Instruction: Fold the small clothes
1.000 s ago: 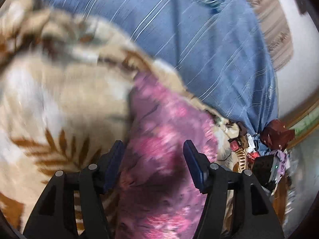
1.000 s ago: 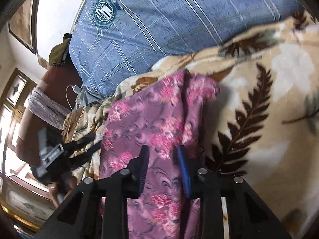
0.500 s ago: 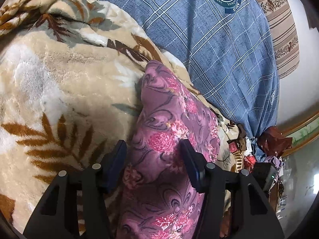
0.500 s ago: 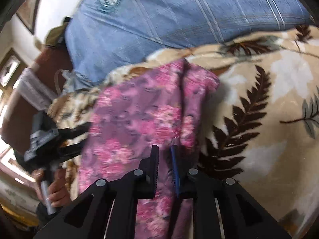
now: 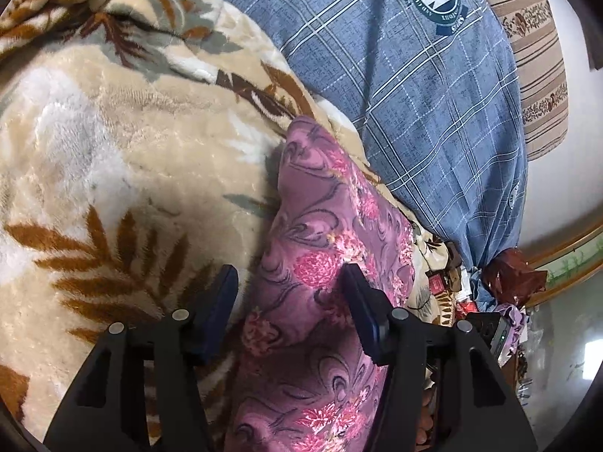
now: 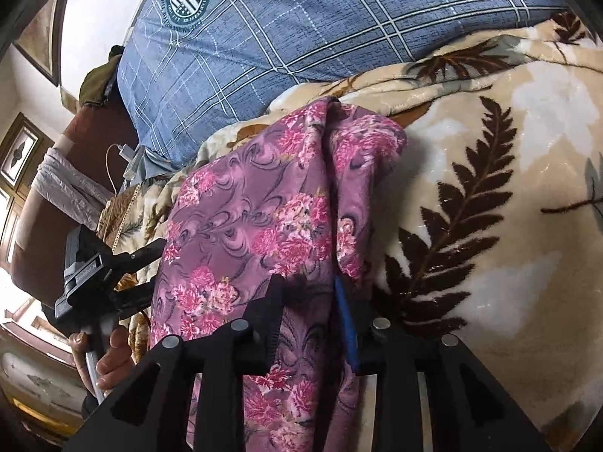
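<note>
A purple cloth with pink flowers (image 5: 320,248) lies folded lengthwise on a beige leaf-print blanket (image 5: 113,173). My left gripper (image 5: 290,286) straddles the cloth's near part. Its right pad sits at the cloth's edge, its left pad stands clear over the blanket, and it is open. In the right wrist view the same cloth (image 6: 248,218) runs under my right gripper (image 6: 309,293). Those jaws are opening, with the cloth's doubled right edge between them and no pad pressing on it. The left gripper (image 6: 156,263) shows at the cloth's left side, held by a person's hand (image 6: 111,358).
A blue checked pillow with a round crest (image 5: 433,75) lies behind the blanket, also in the right wrist view (image 6: 264,30). A striped cushion (image 5: 539,56) leans on the wall. Small clutter (image 5: 505,282) sits at the bed's far edge. A white charger cable (image 6: 120,158) hangs there.
The right jaws narrowed onto the cloth's edge half a second ago and have widened again. The left view was blurred by motion a second ago and is now steady, jaws about as wide.
</note>
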Demonstrator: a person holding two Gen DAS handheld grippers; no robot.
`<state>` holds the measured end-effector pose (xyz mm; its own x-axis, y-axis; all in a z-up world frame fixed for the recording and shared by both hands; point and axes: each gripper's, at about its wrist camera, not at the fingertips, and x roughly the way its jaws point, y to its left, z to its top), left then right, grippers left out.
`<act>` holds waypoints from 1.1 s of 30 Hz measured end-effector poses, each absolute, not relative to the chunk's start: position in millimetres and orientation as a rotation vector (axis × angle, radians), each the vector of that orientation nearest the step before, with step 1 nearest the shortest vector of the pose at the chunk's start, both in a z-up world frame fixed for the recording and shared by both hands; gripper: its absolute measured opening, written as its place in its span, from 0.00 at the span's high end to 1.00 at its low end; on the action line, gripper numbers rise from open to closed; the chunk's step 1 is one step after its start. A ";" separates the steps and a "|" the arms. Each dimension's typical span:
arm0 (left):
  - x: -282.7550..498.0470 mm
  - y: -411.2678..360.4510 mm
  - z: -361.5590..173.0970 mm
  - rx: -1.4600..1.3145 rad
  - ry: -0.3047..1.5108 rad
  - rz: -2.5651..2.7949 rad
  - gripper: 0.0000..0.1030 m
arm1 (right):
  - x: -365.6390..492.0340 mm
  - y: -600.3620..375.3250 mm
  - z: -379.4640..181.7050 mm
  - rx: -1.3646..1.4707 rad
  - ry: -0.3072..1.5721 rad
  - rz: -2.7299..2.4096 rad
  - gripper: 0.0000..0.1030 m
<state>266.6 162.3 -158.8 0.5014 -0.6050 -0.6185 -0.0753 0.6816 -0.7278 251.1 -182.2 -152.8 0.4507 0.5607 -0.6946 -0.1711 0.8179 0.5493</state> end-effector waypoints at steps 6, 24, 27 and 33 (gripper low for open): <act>264.1 159.3 -155.9 -0.778 0.998 -0.387 0.60 | 240.1 -172.2 -130.9 0.316 0.968 0.431 0.96; 259.9 142.2 -147.3 -0.538 0.980 -0.256 0.51 | 243.2 -182.3 -143.0 0.333 1.017 0.370 0.86; 259.0 150.0 -146.1 -0.600 0.978 -0.271 0.51 | 238.4 -193.6 -137.3 0.395 0.984 0.392 0.67; 269.4 163.2 -132.8 -0.717 0.983 -0.325 0.44 | 250.1 -202.3 -128.7 0.491 0.972 0.419 0.40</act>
